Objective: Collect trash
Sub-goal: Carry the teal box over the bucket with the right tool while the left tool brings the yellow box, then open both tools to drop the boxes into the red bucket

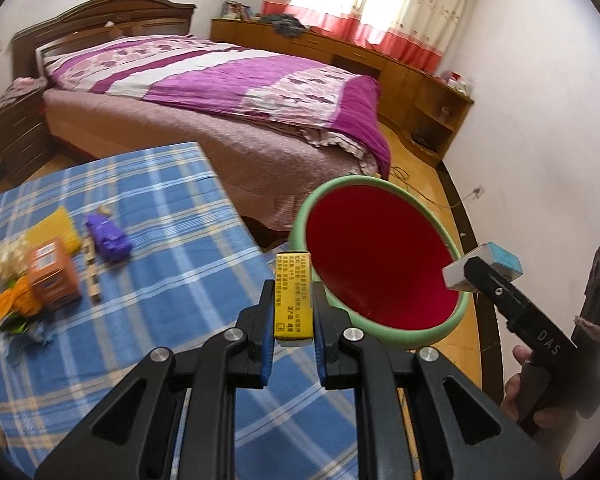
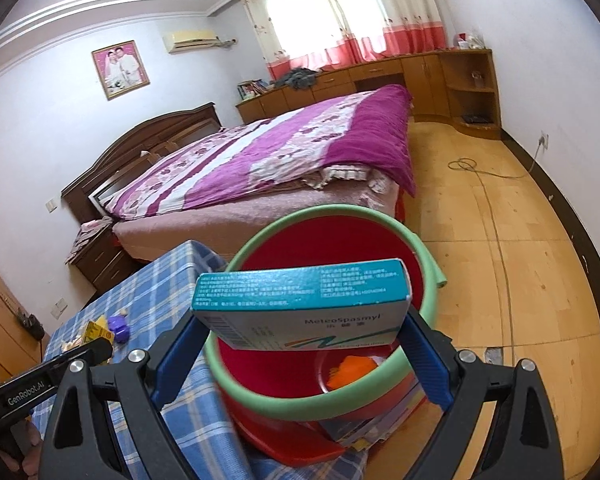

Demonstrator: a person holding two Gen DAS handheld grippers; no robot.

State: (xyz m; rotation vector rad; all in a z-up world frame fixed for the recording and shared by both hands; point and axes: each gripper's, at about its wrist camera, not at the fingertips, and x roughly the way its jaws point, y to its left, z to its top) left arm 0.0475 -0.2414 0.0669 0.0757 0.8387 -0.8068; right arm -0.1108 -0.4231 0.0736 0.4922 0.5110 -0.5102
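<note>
Bedroom; teal box (image 2: 300, 304) crosswise over bucket (image 2: 320, 408)

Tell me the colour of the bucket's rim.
Light green, around a red bucket; the rim shows best in the right wrist view.

Table with blue plaid cloth (image 1: 172, 248), lower left of left wrist view. On it, clustered at far left: orange box (image 1: 54, 274), purple wrapper (image 1: 108, 238), yellow packet (image 1: 58, 228), wooden stick (image 1: 92, 272), crumpled orange and white scraps (image 1: 10, 280).
</note>
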